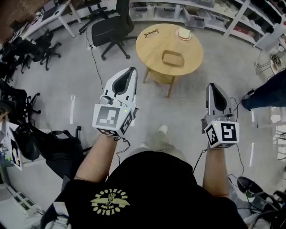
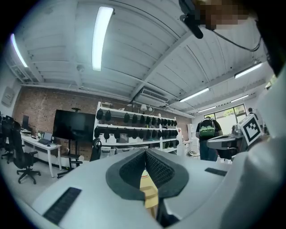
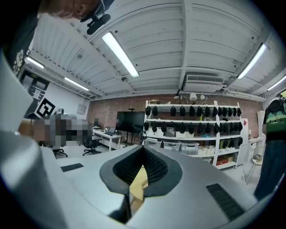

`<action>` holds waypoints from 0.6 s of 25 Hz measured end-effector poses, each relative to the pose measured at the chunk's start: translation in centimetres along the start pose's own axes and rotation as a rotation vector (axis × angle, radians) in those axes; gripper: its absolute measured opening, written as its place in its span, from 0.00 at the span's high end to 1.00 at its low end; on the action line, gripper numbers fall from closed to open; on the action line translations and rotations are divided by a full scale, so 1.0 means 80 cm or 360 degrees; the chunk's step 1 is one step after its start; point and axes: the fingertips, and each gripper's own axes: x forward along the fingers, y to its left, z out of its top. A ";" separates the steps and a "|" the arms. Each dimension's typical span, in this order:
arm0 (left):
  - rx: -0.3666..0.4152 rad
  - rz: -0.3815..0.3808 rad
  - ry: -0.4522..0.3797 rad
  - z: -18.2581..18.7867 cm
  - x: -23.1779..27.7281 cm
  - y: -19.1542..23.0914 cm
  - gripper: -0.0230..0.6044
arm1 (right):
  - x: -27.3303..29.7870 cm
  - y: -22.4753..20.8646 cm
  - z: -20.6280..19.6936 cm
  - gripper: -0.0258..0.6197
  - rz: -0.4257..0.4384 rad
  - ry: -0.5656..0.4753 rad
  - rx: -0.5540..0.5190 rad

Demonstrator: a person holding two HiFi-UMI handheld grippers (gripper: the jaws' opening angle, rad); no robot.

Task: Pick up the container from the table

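A shallow brown container (image 1: pixel 172 58) sits on the round wooden table (image 1: pixel 152 44) ahead of me in the head view. My left gripper (image 1: pixel 132 70) is held level well short of the table's near left edge, jaws shut with nothing between them. My right gripper (image 1: pixel 213 86) hangs level to the right of the table, further back, also shut and empty. In the left gripper view the jaws (image 2: pixel 145 151) meet at the tip, with a strip of the wooden table (image 2: pixel 149 193) showing through the gap below. The right gripper view shows the same: jaws (image 3: pixel 143 148) closed, the table (image 3: pixel 137 185) behind.
A pair of glasses (image 1: pixel 151 32) and a small white dish (image 1: pixel 183 34) also lie on the table. A black office chair (image 1: pixel 111 29) stands left of it. Shelving (image 1: pixel 201 13) lines the back, and a person (image 1: pixel 268 94) stands at the right. Cables trail over the grey floor.
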 end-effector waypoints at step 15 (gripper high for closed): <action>-0.0009 0.0001 0.0056 -0.017 0.125 0.014 0.93 | 0.094 -0.079 -0.003 0.94 -0.0005 0.0026 0.0046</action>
